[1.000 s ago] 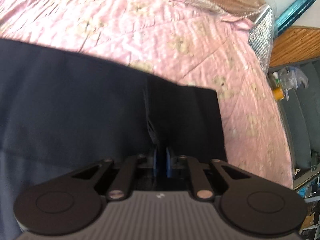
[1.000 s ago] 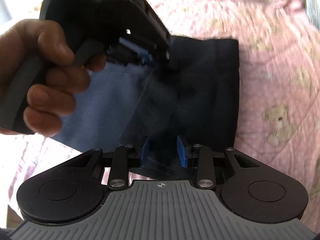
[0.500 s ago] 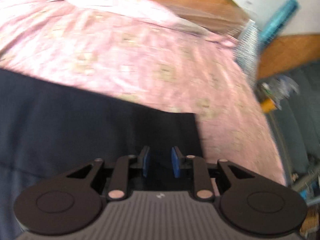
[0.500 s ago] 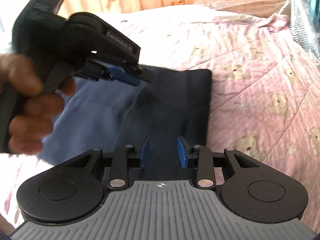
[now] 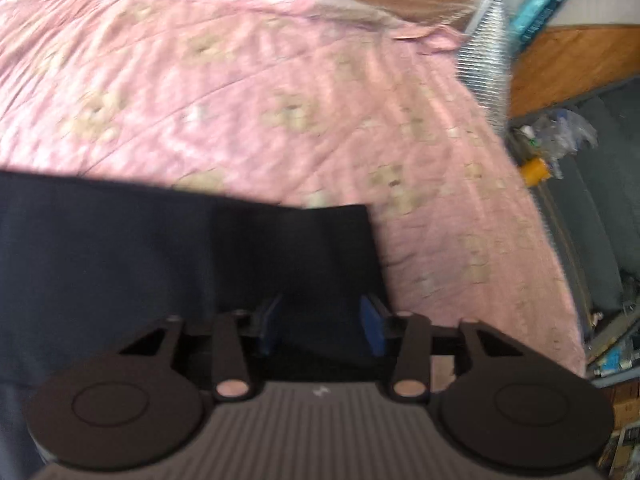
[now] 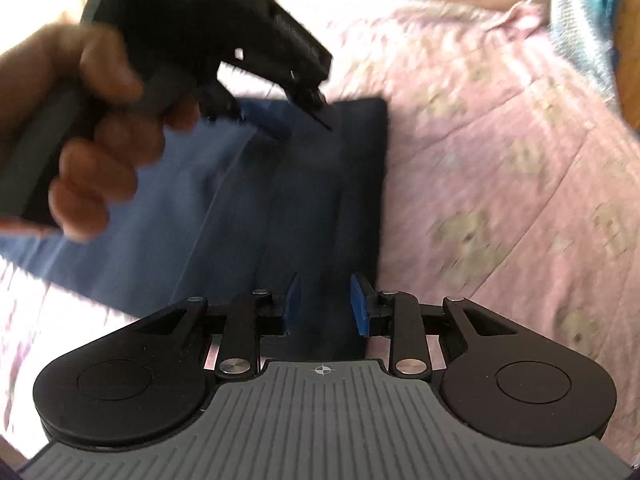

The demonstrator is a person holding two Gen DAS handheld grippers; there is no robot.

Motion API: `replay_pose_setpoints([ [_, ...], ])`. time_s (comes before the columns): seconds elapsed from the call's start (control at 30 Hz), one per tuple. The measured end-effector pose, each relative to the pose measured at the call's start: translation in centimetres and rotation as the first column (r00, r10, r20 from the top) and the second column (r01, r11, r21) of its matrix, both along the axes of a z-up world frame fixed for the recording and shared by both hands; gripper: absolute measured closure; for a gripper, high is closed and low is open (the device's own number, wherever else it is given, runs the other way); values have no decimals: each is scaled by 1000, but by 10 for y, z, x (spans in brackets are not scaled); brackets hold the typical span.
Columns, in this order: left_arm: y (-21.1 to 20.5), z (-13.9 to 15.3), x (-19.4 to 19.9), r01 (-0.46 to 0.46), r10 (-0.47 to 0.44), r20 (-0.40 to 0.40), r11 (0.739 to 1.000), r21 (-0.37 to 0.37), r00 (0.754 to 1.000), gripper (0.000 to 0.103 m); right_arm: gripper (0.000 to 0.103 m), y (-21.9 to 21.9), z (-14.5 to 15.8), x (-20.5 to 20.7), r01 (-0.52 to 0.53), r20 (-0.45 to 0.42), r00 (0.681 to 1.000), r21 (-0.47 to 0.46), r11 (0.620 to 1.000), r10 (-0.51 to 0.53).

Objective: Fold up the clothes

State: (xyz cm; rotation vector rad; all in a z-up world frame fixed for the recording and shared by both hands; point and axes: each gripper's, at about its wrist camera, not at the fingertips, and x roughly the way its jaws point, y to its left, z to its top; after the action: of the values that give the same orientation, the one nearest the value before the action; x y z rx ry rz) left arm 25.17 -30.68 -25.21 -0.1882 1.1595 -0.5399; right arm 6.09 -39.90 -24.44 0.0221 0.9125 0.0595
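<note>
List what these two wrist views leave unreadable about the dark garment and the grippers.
- Dark garment: left wrist view, left part cut by the frame edge; its type is unclear.
- Its near edge: right wrist view, hidden under the right gripper.
- Left gripper: right wrist view, motion blur hides its fingertip gap.
- Bedspread print: blurred in both views.

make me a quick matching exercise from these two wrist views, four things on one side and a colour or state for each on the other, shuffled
Things:
1. garment
2. bedspread
3. left gripper
4. small bottle

Colour or state:
A. pink, with a pale printed pattern
B. orange-yellow, standing off the bed's edge among clutter
C. dark navy, lying folded flat on the bed
D. blue pads apart, nothing pinched between them

Pairs: 1-C, 2-A, 3-D, 4-B

The left gripper's jaws have just been opening, and the fabric only lies beneath them.
</note>
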Motion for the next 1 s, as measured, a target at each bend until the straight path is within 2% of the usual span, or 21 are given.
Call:
replay_pose_setpoints([
  [0.13,-21,-14,15,25,-25,4,996,85,1000,59,70,-11,-16,3,19,-35,999,15,1000,-18],
  [0.23,-22,-4,18,18,-17,-8,995,101,1000,58,68,-16,-19,-3,9,-50,999,37,999,-7],
  [0.3,-17,10,11,18,-17,-7,997,73,1000,51,60,-23,-13,-4,44,-47,998,62,997,-41],
  [0.33,-15,16,7,20,-19,-9,998,60,1000,42,49,-24,-11,-3,54,-36,998,70,996,-51],
  [0.37,-16,17,2,28,-26,-21,998,55,999,36,45,-25,-10,-2,63,-26,998,78,995,-61],
  [0.4,-19,16,-2,40,-38,-38,998,54,999,35,46,-26,-9,-1,67,-19,998,86,994,-66],
  [0.43,-22,16,-6,53,-50,-55,997,53,997,34,52,-24,-10,0,54,-24,998,93,994,-51],
  [0.47,-26,16,-10,65,-61,-72,996,53,995,34,77,-20,-12,0,32,-32,999,90,995,-29],
  [0.5,-29,14,-13,78,-73,-87,996,54,994,34,90,-14,-10,-2,8,-32,999,70,997,-6],
  [0.57,-38,8,-19,102,-94,-107,993,65,990,34,100,2,0,-8,-37,10,999,-8,999,37],
  [0.63,-45,5,-25,127,-118,-110,988,85,987,34,101,15,12,-14,-79,71,994,-62,995,84],
  [0.7,-48,4,-29,157,-146,-92,980,120,985,39,101,27,23,-20,-111,124,985,-104,988,124],
  [0.73,-47,5,-32,169,-160,-78,976,137,984,56,101,30,24,-21,-114,132,983,-107,988,127],
  [0.77,-45,5,-33,178,-168,-72,972,155,983,89,101,33,26,-22,-116,140,981,-110,987,131],
  [0.8,-40,5,-31,174,-164,-78,973,155,983,93,101,36,26,-22,-113,147,981,-111,987,129],
  [0.83,-31,6,-28,159,-149,-88,979,125,985,93,94,36,25,-24,-94,156,982,-107,990,110],
  [0.87,-22,10,-25,140,-132,-92,985,95,987,94,70,36,24,-25,-68,166,982,-105,992,85],
  [0.9,-12,15,-23,123,-117,-91,990,71,989,94,53,37,23,-26,-47,164,984,-101,994,64],
  [0.93,-2,20,-22,108,-103,-91,993,46,990,94,28,38,21,-26,-42,156,986,-88,995,55],
  [1.0,20,31,-20,81,-81,-91,997,-1,993,94,31,45,14,-22,-52,120,991,-54,997,58],
])
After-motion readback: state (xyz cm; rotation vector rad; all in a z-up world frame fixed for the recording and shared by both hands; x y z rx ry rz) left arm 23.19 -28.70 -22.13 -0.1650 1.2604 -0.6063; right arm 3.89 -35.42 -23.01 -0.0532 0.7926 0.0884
